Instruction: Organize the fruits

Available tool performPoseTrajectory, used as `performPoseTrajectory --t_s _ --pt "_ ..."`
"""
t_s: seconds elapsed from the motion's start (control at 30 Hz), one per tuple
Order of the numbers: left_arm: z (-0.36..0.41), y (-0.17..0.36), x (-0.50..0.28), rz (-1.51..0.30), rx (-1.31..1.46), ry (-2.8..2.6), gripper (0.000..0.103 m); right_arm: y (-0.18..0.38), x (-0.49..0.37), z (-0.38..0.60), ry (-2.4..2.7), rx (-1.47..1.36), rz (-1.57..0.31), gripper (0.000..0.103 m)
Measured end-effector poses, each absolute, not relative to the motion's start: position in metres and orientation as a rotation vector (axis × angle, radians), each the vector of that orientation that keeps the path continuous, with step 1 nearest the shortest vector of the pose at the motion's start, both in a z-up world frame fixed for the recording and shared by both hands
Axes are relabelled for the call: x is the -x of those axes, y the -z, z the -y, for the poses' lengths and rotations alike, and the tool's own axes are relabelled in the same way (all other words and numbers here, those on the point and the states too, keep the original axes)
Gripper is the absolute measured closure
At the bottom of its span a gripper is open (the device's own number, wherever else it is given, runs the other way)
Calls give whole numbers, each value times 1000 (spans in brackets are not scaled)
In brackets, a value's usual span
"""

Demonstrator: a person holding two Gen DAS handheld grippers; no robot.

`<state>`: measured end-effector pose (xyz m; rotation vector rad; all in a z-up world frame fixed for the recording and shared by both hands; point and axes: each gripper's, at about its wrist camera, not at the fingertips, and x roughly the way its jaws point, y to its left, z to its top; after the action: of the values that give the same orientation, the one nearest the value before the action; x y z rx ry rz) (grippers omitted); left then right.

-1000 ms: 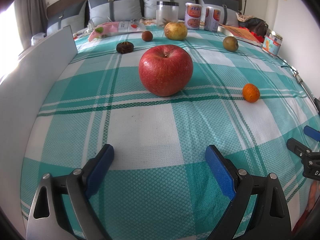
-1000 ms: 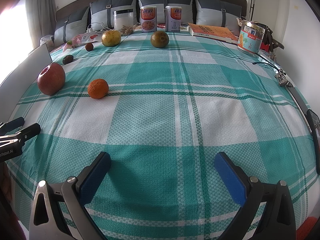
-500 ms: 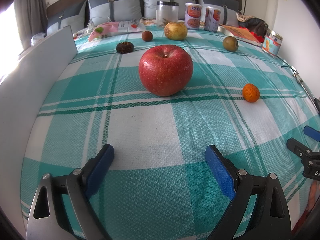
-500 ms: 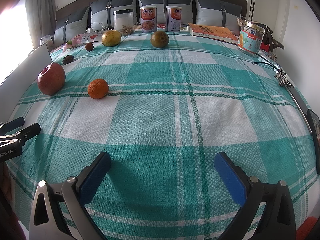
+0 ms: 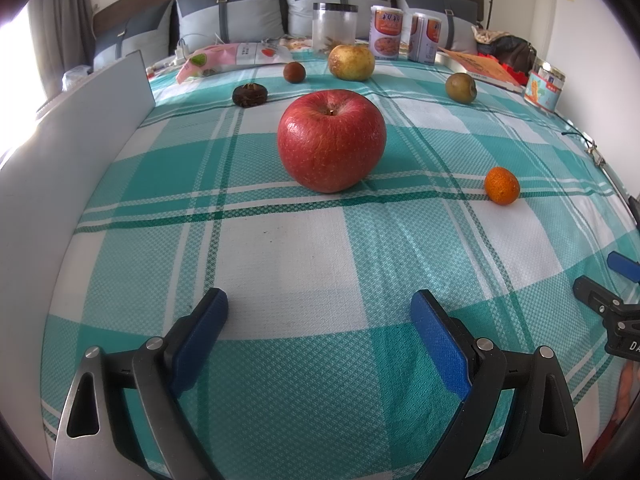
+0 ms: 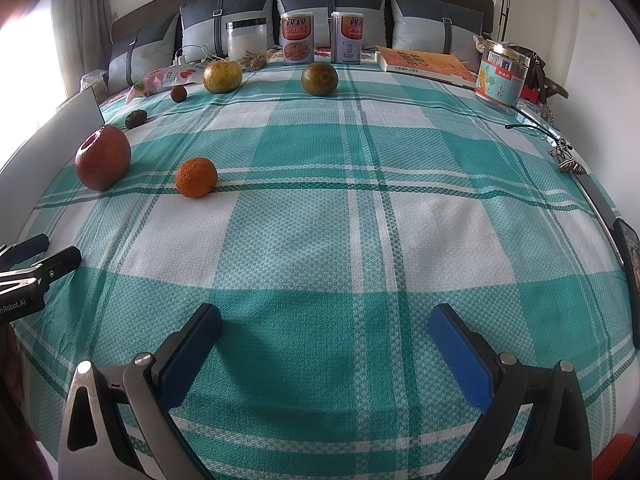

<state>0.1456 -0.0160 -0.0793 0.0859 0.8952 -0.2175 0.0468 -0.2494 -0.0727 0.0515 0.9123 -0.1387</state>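
A big red apple (image 5: pixel 332 140) (image 6: pixel 103 157) sits on the teal plaid cloth, straight ahead of my left gripper (image 5: pixel 320 304), which stands open and empty well short of it. A small orange tangerine (image 5: pixel 501 185) (image 6: pixel 196 177) lies to the apple's right. Further back are a yellow-green pear (image 5: pixel 351 61) (image 6: pixel 222 76), a green-brown round fruit (image 5: pixel 461 87) (image 6: pixel 319 78), a small brown fruit (image 5: pixel 294 72) (image 6: pixel 178 94) and a dark wrinkled fruit (image 5: pixel 250 95) (image 6: pixel 136 119). My right gripper (image 6: pixel 326 320) is open over bare cloth.
A white board (image 5: pixel 76 152) stands along the left edge. At the back are a clear jar (image 6: pixel 247 43), two printed cans (image 6: pixel 297 39), an orange book (image 6: pixel 424 63), a snack bag (image 5: pixel 232 56) and a tin (image 6: pixel 502 78). Spectacles (image 6: pixel 532 126) lie at the right edge.
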Motion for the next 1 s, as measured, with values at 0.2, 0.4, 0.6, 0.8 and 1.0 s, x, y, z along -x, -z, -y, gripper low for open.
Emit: performPoseTrajectory --t_s 0.2,0.4,0.6,0.8,1.0 --pt "16 79 -145 -895 -86 217 9 73 -47 250 139 -51 -912 0" --pt "16 79 -145 -895 -86 217 9 73 -47 249 139 -52 -912 0" --pt "16 79 -145 -895 -86 217 9 73 -47 250 139 -52 -912 0" --pt "16 79 -145 -896 -85 217 9 72 -47 250 139 -52 -912 0" --pt "15 77 -146 -921 -76 278 7 72 -47 250 138 -53 -912 0"
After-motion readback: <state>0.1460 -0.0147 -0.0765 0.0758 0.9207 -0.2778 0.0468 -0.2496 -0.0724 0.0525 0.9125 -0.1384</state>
